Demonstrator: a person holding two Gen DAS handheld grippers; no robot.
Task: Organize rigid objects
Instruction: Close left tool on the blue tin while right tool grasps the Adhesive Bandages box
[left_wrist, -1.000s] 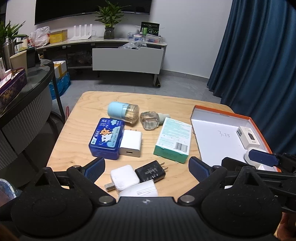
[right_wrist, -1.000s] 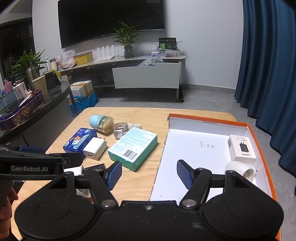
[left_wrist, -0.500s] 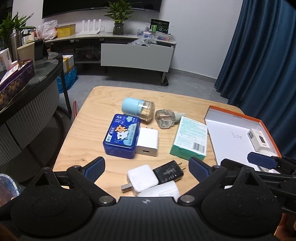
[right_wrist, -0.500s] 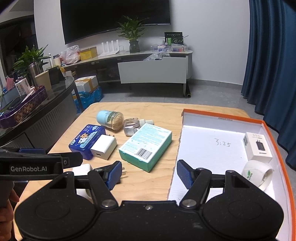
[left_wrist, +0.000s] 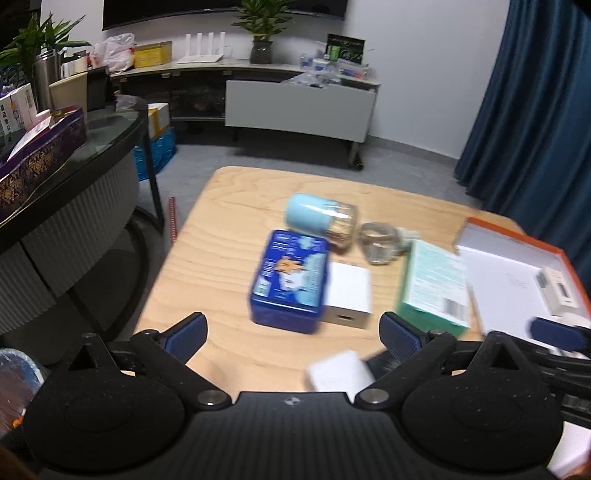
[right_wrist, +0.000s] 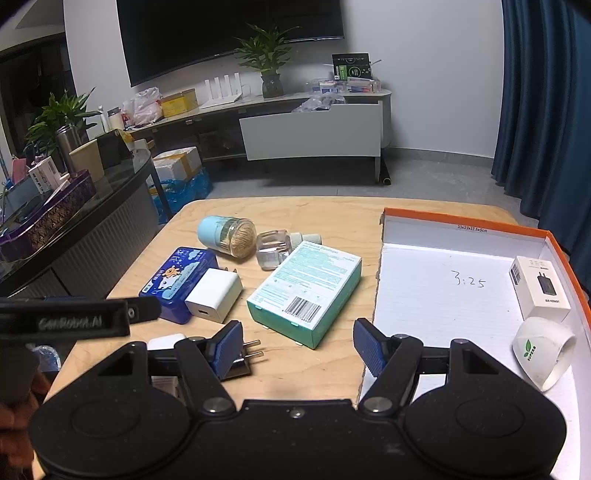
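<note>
On the wooden table (right_wrist: 332, 214) lie a blue tin (left_wrist: 290, 275) (right_wrist: 177, 282), a white charger cube (left_wrist: 349, 295) (right_wrist: 214, 293), a teal box (left_wrist: 432, 286) (right_wrist: 306, 290), a toothpick jar (left_wrist: 321, 219) (right_wrist: 227, 234), a clear bottle (left_wrist: 378, 243) (right_wrist: 273, 247), a black plug (right_wrist: 243, 360) and a white adapter (left_wrist: 340, 374). The orange-rimmed box lid (right_wrist: 461, 225) (left_wrist: 517, 236) holds a small white box (right_wrist: 541, 288) and a tape roll (right_wrist: 543, 350). My left gripper (left_wrist: 293, 332) is open above the table's near edge. My right gripper (right_wrist: 297, 345) is open, between the plug and the lid.
A dark curved counter (right_wrist: 74, 206) with a purple box stands to the left. A TV stand (right_wrist: 310, 125) is at the far wall, blue curtains (right_wrist: 546, 110) on the right. The left gripper's body (right_wrist: 74, 319) crosses the right wrist view at left.
Both grippers have moved to the left and forward over the table; objects shift right in the views. The left view is motion blurred. Both stay open and empty.
</note>
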